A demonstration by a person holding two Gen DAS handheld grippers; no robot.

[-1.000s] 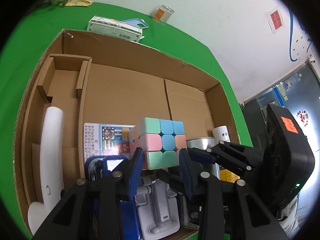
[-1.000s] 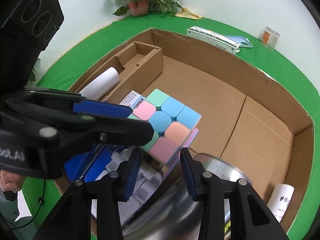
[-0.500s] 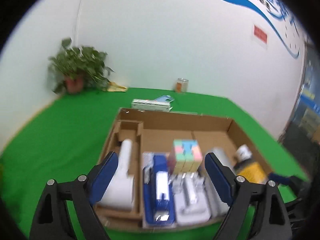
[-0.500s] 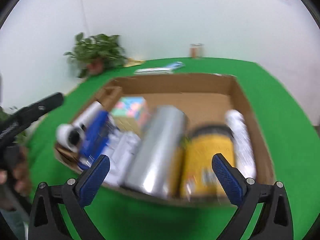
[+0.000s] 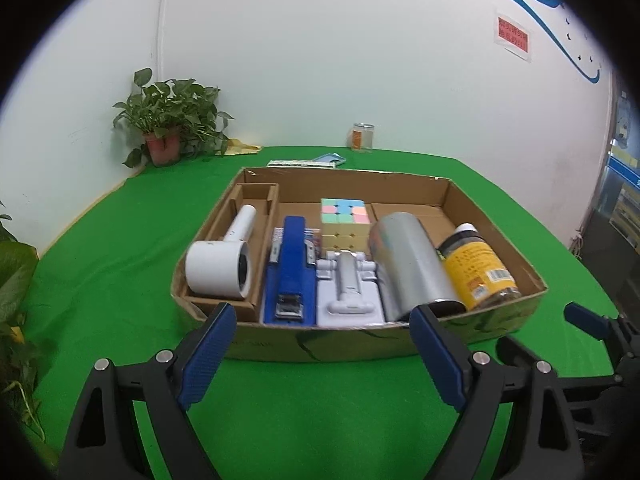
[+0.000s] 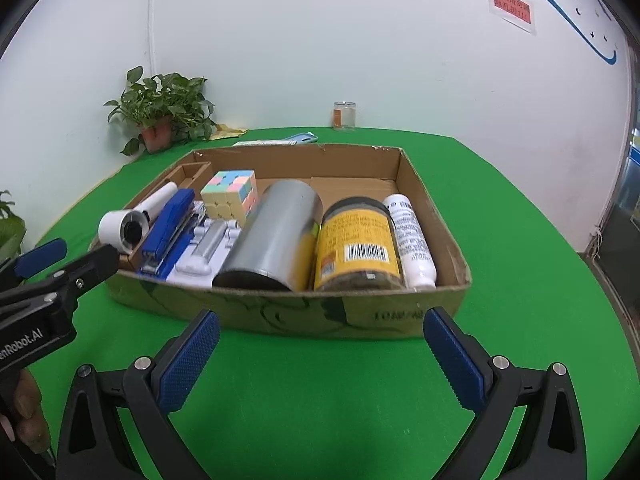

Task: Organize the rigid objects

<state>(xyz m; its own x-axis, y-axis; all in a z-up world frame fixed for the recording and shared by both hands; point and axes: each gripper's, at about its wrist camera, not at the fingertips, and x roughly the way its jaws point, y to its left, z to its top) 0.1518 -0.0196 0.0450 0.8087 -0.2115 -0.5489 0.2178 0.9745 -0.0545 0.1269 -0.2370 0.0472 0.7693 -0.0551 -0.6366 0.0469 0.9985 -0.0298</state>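
A shallow cardboard box [image 5: 352,344] [image 6: 288,312] sits on the green table. In it lie a white cylinder device [image 5: 218,270], a blue stapler [image 5: 292,264] [image 6: 168,228], a white packaged part [image 5: 348,288], a pastel puzzle cube [image 5: 344,220] [image 6: 232,192], a silver can [image 5: 408,264] [image 6: 276,236], a yellow-labelled jar [image 5: 476,268] [image 6: 356,244] and a white bottle [image 6: 410,236]. My left gripper [image 5: 322,350] is open and empty, in front of the box. My right gripper [image 6: 320,358] is open and empty, also in front of the box.
Behind the box lie a flat carton [image 5: 302,163] and a blue item [image 5: 330,158]. A small glass jar [image 5: 362,137] and a potted plant [image 5: 164,136] stand at the back by the wall. The other gripper shows at the left of the right wrist view [image 6: 52,280].
Both grippers have pulled back out of the box, opened wide and now hover in front of it. The cube stays in the box.
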